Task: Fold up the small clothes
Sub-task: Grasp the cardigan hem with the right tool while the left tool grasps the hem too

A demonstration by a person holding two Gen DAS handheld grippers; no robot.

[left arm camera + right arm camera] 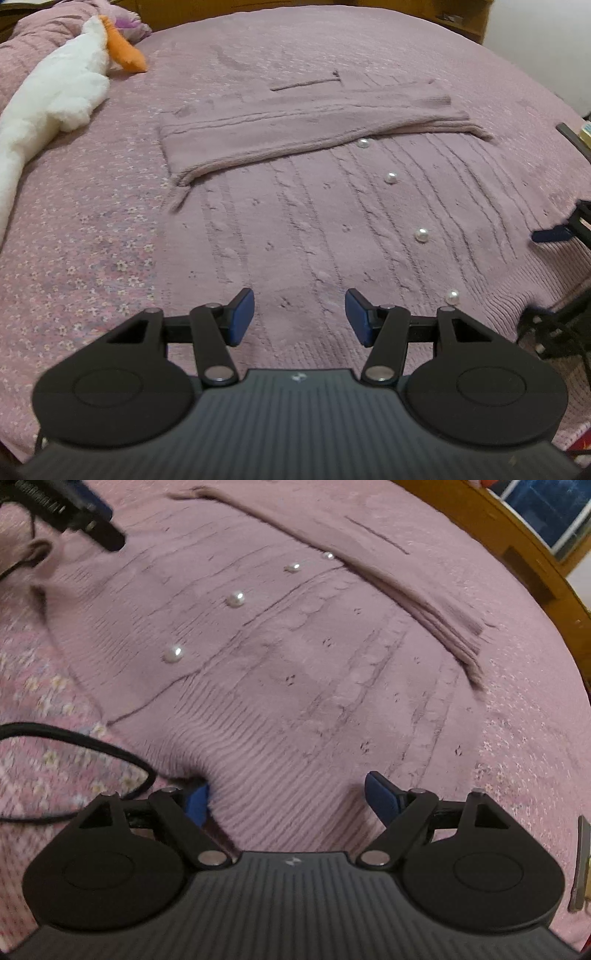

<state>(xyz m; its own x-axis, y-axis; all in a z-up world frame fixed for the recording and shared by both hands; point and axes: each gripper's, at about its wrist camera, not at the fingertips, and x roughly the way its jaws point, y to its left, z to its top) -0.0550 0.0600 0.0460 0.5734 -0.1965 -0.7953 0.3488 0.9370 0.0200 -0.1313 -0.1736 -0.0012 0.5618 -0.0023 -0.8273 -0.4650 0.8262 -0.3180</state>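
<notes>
jaws of the left gripper (299, 317) stand spread over the mauve cardigan (332, 221), pinching nothing. right gripper (286, 799) jaws spread wide at its ribbed hem. cardigan fills frame centre on the bed (92, 240), sleeves folded across.

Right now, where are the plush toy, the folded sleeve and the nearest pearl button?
plush toy (55, 92), left wrist view, white body
sleeve (295, 127), left wrist view, middle of its length
pearl button (173, 653), right wrist view, button face
</notes>
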